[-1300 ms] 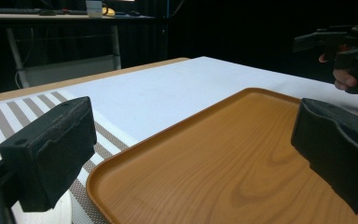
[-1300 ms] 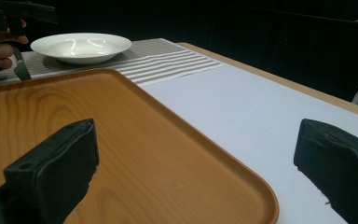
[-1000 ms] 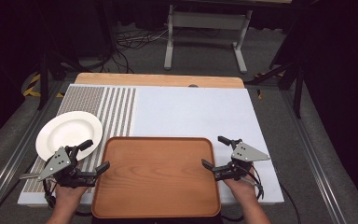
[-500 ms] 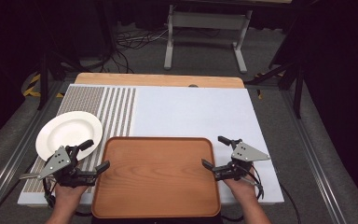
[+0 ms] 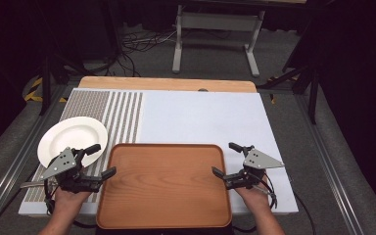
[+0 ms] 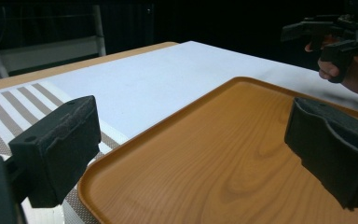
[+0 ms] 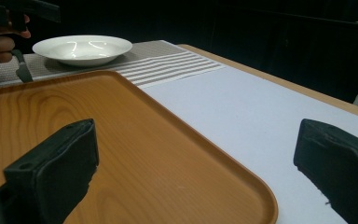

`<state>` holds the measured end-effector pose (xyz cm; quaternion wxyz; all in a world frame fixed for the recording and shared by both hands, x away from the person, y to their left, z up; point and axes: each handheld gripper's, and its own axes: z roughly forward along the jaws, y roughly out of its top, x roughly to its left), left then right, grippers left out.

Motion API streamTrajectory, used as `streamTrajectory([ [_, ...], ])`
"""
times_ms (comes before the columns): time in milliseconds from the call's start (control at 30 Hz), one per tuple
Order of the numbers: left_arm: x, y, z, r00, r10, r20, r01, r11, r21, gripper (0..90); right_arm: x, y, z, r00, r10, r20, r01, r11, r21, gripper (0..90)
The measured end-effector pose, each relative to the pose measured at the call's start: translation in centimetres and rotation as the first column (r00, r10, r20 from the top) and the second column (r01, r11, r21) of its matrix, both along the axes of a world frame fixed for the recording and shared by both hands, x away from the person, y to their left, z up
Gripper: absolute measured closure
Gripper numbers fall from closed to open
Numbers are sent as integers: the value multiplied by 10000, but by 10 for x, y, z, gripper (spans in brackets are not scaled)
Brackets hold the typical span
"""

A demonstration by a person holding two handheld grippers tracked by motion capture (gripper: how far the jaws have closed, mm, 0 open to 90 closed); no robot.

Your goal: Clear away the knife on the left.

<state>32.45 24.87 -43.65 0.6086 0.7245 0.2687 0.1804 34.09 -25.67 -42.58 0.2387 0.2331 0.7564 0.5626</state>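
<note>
At the near edge of the table (image 5: 200, 117), a wooden tray (image 5: 164, 183) lies flat and bare, its near side reaching the table's front edge. A person's hands come in from below, one at each short side of the tray. The left gripper (image 5: 98, 160) sits at the tray's left edge with its jaws spread wide; in the left gripper view the two black pads (image 6: 60, 144) stand well apart, one over the striped mat and the other over the tray's wood, with nothing between them. The right gripper (image 5: 227, 159) sits at the tray's right edge, likewise released; in the right gripper view one jaw hangs over the tray and the other over the pale cover, so the rim runs between them untouched.

Just beyond the left gripper, a white plate (image 5: 73, 139) rests on the striped mat (image 5: 122, 112) near the table's left edge, empty. The pale cover spreads bare to the right of the stripes. At the far edge a strip of bare wood (image 5: 166, 84) shows. Past the table, a metal stand (image 5: 215, 29) and loose cables (image 5: 137, 44) lie on the grey floor.
</note>
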Motion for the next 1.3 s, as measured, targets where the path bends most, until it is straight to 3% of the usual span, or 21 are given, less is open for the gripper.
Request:
streamTrajectory([
  [400, 7, 3, 17, 9979, -623, -174, 634, 9952, 749, 86, 1, 0, 0, 9999, 76, -69, -76, 10000, -41, 5],
  [667, 11, 11, 28, 9940, -906, -611, 991, 9829, 1551, 94, 1, -1, 0, 9999, 71, -108, -72, 10000, -10, 7],
  [933, 11, 20, 34, 9893, -1131, -921, 1328, 9595, 2485, 113, 1, -1, 0, 9997, 164, -196, -165, 9999, -22, 13],
  [967, 11, 20, 34, 9893, -1131, -921, 1328, 9595, 2485, 115, 1, -1, 0, 9996, 177, -213, -177, 9998, -28, 13],
  [1033, 11, 23, 36, 9881, -1135, -1040, 1388, 9490, 2831, 115, 2, -1, -1, 9996, 181, -231, -181, 9998, -12, 13],
  [1067, 11, 23, 36, 9881, -1135, -1040, 1388, 9490, 2831, 116, 2, -1, -1, 9995, 183, -240, -183, 9998, -6, 13],
  [1233, 10, 30, 40, 9835, -1270, -1286, 1654, 9197, 3561, 135, 2, 0, -1, 9995, 172, -275, -172, 9999, -10, 13],
  [1267, 10, 30, 40, 9835, -1270, -1286, 1654, 9197, 3561, 135, 2, 0, -1, 9995, 172, -275, -172, 9999, -10, 13],
  [1300, 9, 31, 41, 9815, -1335, -1370, 1762, 9099, 3755, 136, 3, 0, -1, 9993, 193, -306, -193, 9998, -8, 13],
])
